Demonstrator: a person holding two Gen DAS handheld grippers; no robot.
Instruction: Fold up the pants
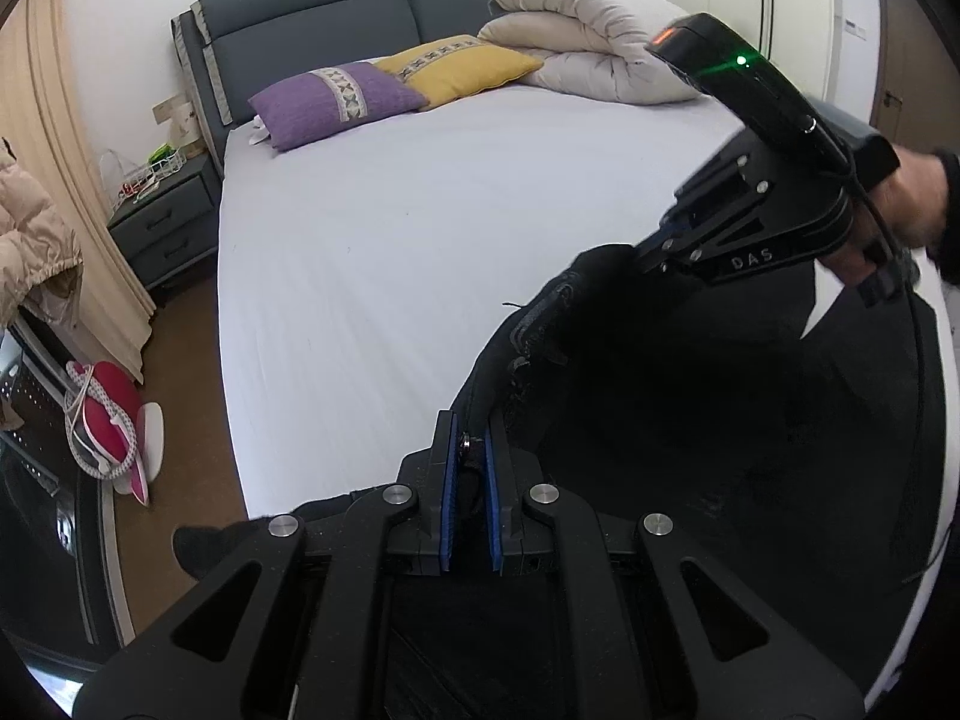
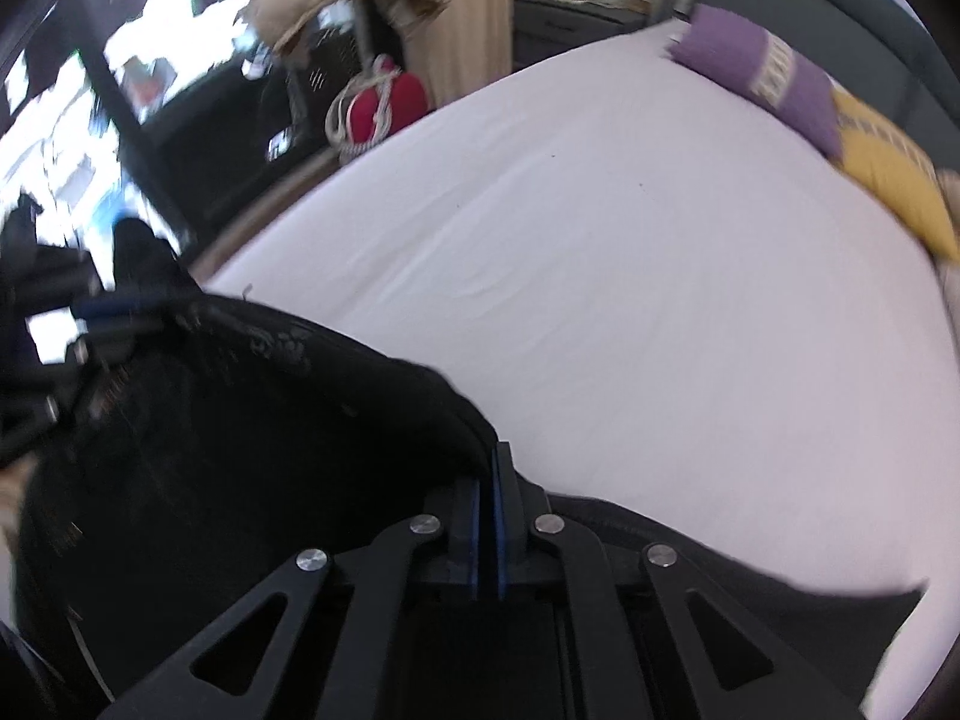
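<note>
1. You work over a bed (image 1: 372, 276) covered by a smooth white sheet, with a dark grey padded headboard (image 1: 336, 30) at its far end.
2. At the head end, 2 cushions lie on the sheet: a purple cushion (image 1: 330, 105) and a yellow cushion (image 1: 462, 69), touching each other, each with a pale patterned band.
3. A folded beige duvet (image 1: 588, 42) lies on the sheet just beside the yellow cushion.
4. The black pants (image 1: 690, 420) rest on the near end of the sheet, well apart from the cushions.
5. The middle of the sheet between them is bare.
</note>
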